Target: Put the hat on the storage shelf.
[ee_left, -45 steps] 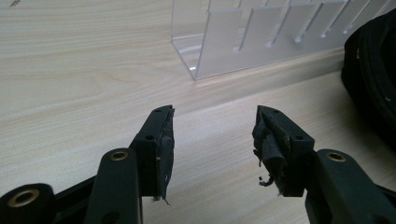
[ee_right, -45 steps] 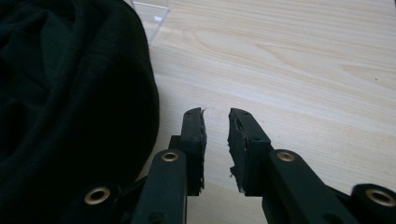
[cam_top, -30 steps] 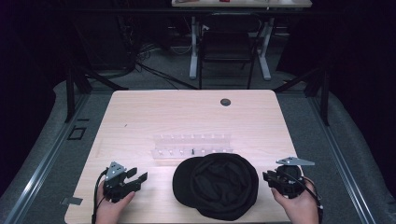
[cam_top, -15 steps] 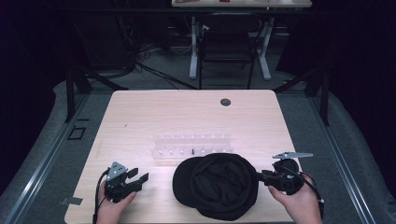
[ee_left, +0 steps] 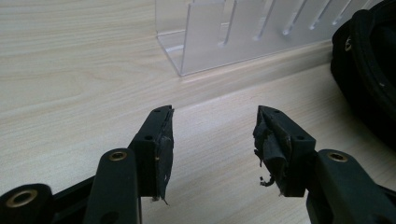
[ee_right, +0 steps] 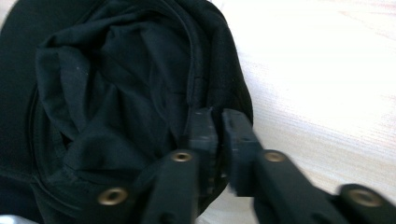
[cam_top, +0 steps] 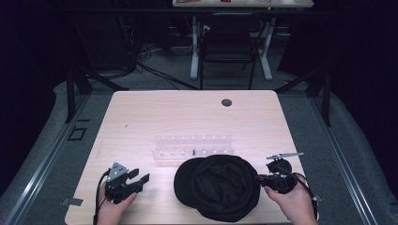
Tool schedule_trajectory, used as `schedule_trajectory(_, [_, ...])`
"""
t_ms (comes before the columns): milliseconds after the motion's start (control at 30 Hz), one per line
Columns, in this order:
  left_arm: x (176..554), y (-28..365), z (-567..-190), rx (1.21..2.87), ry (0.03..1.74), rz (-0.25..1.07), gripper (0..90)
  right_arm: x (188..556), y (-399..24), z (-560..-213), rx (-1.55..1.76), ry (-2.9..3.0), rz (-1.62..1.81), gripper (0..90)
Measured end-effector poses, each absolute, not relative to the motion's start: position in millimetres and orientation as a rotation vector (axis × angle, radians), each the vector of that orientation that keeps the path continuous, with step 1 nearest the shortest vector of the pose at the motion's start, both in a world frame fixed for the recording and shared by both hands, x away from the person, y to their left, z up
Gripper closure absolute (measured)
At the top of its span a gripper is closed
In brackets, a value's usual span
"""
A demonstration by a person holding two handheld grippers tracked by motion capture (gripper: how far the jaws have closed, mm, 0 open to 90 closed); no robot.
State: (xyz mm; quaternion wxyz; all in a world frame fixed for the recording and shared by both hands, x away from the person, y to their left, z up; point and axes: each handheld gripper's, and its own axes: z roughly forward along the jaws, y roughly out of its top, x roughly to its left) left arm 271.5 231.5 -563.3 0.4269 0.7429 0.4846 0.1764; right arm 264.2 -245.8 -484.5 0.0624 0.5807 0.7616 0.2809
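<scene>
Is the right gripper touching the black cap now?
Touching. In the right gripper view, the right gripper has its jaws closed on the rim of the black cap, pinching the fabric between them. The high view agrees: the gripper tips meet the cap's right edge.

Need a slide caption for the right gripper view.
Right gripper pinches the rim of an upturned black cap on a pale wooden table.

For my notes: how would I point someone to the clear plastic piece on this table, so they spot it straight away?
Start at the light wooden table and look to the middle of its near half. Just beyond the black cap lies the clear acrylic rack, a long low strip with a row of upright dividers. It is the one see-through thing there; its neighbours, the cap and both claws, are black.
</scene>
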Motion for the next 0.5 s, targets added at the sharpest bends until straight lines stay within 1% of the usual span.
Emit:
schedule_trajectory(33, [271.5,231.5,-563.4,1.857,1.211,0.441,47.5,264.8,-246.3,-484.9,1.758,2.304,0.846,86.9])
schedule_trajectory(167, [271.3,231.5,-563.2,1.855,1.211,0.441,47.5,268.6,-250.6,-483.9,1.767,2.298,0.855,88.2])
schedule_trajectory(300, [271.7,230.9,-563.9,1.851,1.210,0.442,47.5,272.2,-253.8,-479.9,1.763,2.272,0.859,88.2])
schedule_trajectory(500, [271.5,230.3,-564.2,1.849,1.212,0.440,47.5,287.0,-258.9,-477.0,1.775,2.270,0.807,86.6])
